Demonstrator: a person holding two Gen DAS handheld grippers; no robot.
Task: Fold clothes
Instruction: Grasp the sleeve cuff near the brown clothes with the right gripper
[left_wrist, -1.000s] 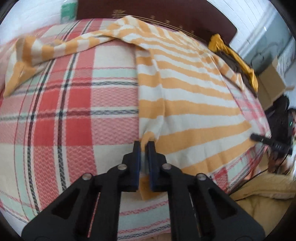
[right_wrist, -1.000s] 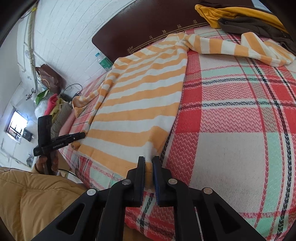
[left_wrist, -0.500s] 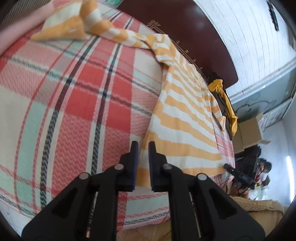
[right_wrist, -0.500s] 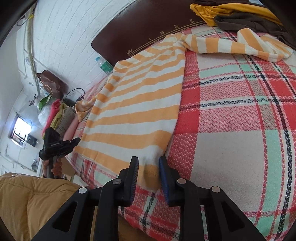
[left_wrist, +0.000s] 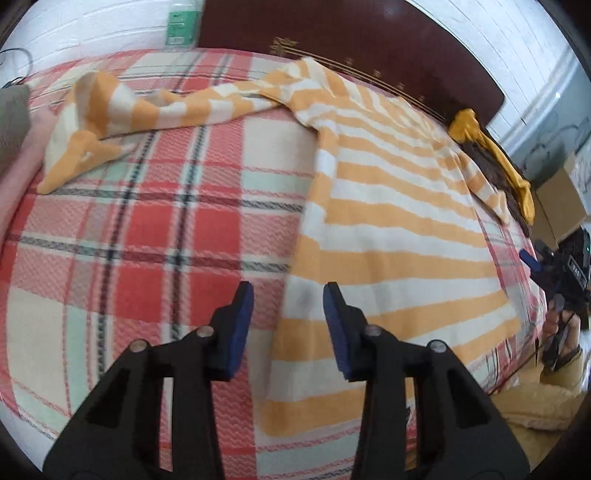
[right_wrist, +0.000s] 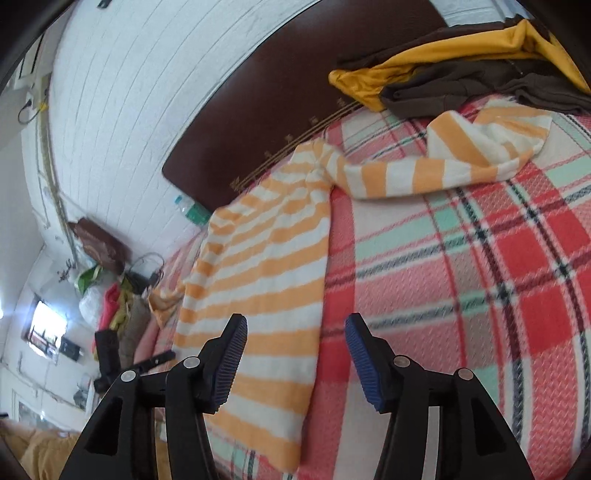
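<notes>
An orange and white striped sweater (left_wrist: 388, 236) lies flat on the plaid bed cover (left_wrist: 147, 266), hem toward me, one sleeve (left_wrist: 122, 110) stretched out to the left. My left gripper (left_wrist: 288, 325) is open and empty just above the sweater's left hem edge. In the right wrist view the sweater (right_wrist: 266, 280) lies left of centre, its other sleeve (right_wrist: 443, 162) stretched to the right. My right gripper (right_wrist: 295, 354) is open and empty above the sweater's right hem edge.
A dark wooden headboard (left_wrist: 369, 40) stands at the far end of the bed. A yellow and brown garment (right_wrist: 461, 74) lies by the headboard. A cardboard box (left_wrist: 557, 199) and clutter stand beside the bed. A bag and clothes pile (right_wrist: 107, 288) sit by the wall.
Both grippers were shut on the sweater's hem corners a second ago. They have let go, opened wide and lifted back from the hem, which now lies flat.
</notes>
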